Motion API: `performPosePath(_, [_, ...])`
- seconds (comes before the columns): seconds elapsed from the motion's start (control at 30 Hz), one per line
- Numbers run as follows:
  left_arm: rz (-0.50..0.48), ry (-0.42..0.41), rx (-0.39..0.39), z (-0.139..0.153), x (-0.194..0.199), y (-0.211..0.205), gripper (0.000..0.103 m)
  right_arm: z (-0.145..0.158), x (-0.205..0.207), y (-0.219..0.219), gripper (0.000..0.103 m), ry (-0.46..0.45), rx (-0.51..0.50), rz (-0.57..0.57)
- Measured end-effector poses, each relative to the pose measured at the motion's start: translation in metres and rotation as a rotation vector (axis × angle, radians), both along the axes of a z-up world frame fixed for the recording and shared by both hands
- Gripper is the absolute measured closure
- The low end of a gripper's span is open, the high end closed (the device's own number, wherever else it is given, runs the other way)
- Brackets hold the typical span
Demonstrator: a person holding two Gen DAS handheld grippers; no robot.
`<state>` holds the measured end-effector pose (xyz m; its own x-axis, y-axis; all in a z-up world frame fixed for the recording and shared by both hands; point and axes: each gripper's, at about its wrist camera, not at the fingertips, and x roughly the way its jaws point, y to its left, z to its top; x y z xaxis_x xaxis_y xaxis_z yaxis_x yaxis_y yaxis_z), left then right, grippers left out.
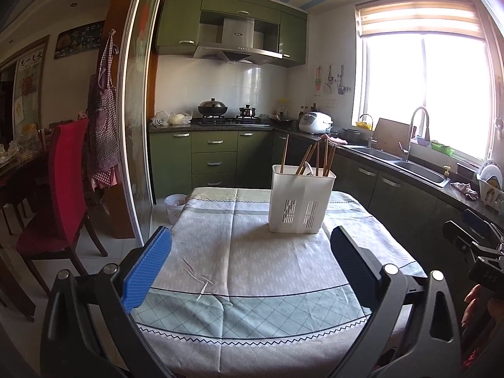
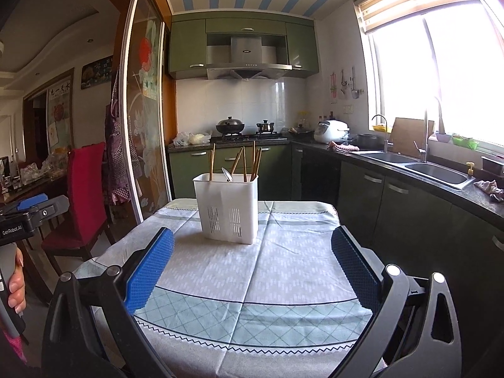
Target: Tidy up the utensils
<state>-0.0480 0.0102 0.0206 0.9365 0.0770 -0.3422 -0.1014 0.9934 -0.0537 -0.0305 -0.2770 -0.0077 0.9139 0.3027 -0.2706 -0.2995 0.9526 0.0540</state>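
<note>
A white slotted utensil holder [image 1: 301, 199] stands upright on the clothed table [image 1: 239, 283], toward its far side. Several wooden chopsticks [image 1: 307, 158] and a metal spoon [image 2: 226, 174] stand in it. The holder also shows in the right wrist view [image 2: 227, 209], with the chopsticks [image 2: 244, 163]. My left gripper [image 1: 252, 245] is open and empty, above the near half of the table, well short of the holder. My right gripper [image 2: 253, 245] is open and empty too, also short of the holder. The other gripper shows at each view's edge.
A red chair [image 1: 60, 195] stands left of the table by a sliding glass door [image 1: 138, 126]. A white bin [image 1: 174, 208] sits on the floor behind the table. Green cabinets, a stove [image 1: 230, 121] and a sink counter [image 1: 419, 170] run along the back and right.
</note>
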Motion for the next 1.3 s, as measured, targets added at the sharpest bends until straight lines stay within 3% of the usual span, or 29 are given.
performPosePath(1.3, [-0.005, 0.016, 0.014, -0.002, 0.002, 0.000, 0.007, 0.001, 0.005, -0.001, 0.005, 0.005, 0.002, 0.001])
